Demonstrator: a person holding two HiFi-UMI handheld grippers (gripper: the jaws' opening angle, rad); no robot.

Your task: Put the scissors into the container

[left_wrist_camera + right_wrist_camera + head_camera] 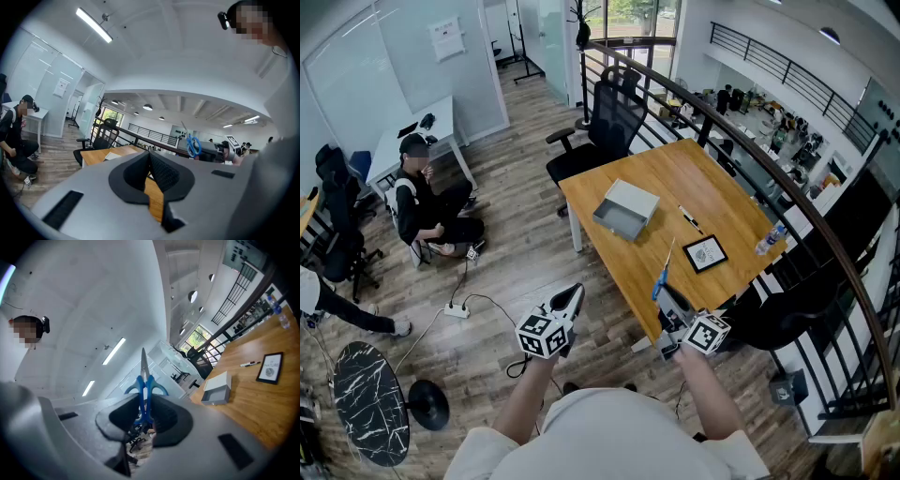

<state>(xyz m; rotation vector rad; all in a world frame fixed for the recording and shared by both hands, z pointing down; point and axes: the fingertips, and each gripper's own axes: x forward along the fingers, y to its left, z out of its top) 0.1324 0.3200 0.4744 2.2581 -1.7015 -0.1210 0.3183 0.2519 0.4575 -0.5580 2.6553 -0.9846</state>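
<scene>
A wood-plank floor [520, 248] surrounds the wooden tabletop [727, 197]. A black office chair [609, 117] stands at its far corner, a curved black railing [789, 190] runs beside it, and glass partitions [356, 75] stand well left.

no text or labels legible

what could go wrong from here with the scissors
The right gripper pinches the scissors only at the blue handles, blades sticking out free, so they could swivel or slip on the way. The container sits well away on the table; the long blade tip may hit its wall and push it instead of dropping in.
</scene>
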